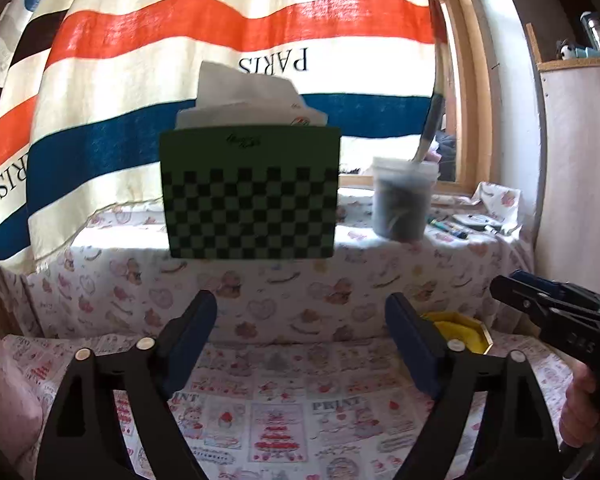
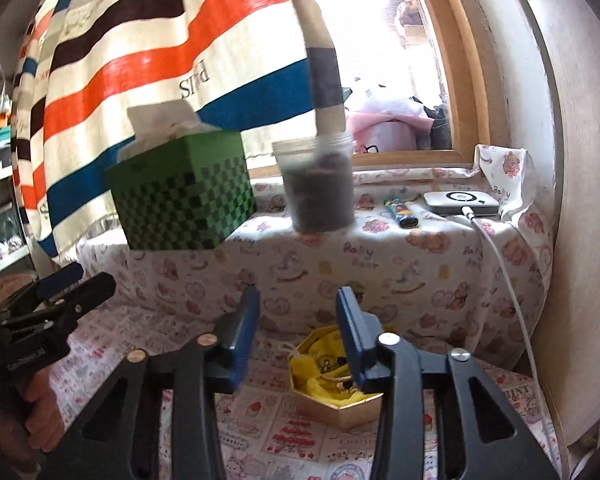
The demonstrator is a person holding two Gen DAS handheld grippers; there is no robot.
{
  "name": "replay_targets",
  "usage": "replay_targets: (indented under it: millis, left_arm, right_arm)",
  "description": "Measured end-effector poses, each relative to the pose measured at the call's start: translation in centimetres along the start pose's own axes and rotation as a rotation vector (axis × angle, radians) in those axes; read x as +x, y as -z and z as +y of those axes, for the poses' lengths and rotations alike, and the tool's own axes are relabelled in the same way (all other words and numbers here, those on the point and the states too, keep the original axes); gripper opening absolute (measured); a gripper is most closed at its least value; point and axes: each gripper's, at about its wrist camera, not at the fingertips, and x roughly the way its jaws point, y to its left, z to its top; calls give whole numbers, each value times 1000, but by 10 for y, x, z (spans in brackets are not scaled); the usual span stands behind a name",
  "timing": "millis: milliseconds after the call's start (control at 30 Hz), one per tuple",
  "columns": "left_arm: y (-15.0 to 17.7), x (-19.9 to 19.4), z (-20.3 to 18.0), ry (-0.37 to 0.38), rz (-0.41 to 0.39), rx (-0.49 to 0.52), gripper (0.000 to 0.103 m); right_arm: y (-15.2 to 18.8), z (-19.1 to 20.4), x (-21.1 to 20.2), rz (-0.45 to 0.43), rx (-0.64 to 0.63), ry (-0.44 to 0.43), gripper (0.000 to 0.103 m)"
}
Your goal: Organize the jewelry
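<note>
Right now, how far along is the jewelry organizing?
Done: jewelry pieces lie in the gold box on its yellow lining. In hand: nothing; the left gripper and right gripper are both open and empty. Left: no loose jewelry shows on the cloth; the box has no lid on.

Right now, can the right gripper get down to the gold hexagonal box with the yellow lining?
Probably yes. The right gripper is open and empty, and the gold hexagonal box sits open-topped on the patterned cloth just beyond its fingers, with nothing lying between them.
</note>
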Motion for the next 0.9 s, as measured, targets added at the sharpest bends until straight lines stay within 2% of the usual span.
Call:
replay_targets:
  millis: [33,100,133,167,233,333,433,533,600,700,767,900]
  left_arm:
    - [4,2,1,-7,1,3,89]
    - [12,4,1,-10,1,13,95]
    - [16,5,1,-4,0,21,96]
    - [20,6,1,1,-5,27,99]
    - [27,7,1,-1,-14,33,103]
    - [32,10,3,-27,-4,15,102]
    - [38,12,3,-67,-18,5,102]
    - [44,9,0,-140,-74,22,102]
    - [44,13,0,-133,-56,15,103]
    - [44,30,7,-137,22,-16,103]
    - [44,27,10,-172,4,-36,103]
    - [45,29,6,-167,11,-17,103]
  right_arm:
    - [4,3,1,-9,-13,4,60]
    - [11,10,5,-20,-40,23,71]
    - [14,12,8,-20,-44,36,84]
    - [17,13,9,-29,-40,45,91]
    - [22,12,11,-42,-33,58,92]
    - [27,9,13,-57,-16,75,101]
    - [31,7,14,-58,-7,81,103]
    - [33,6,15,-60,-7,89,103]
    - [36,3,15,-60,7,97,103]
    - [40,6,17,-64,-19,137,103]
    - [41,7,21,-42,-28,137,103]
    - [41,10,19,-54,-44,184,103]
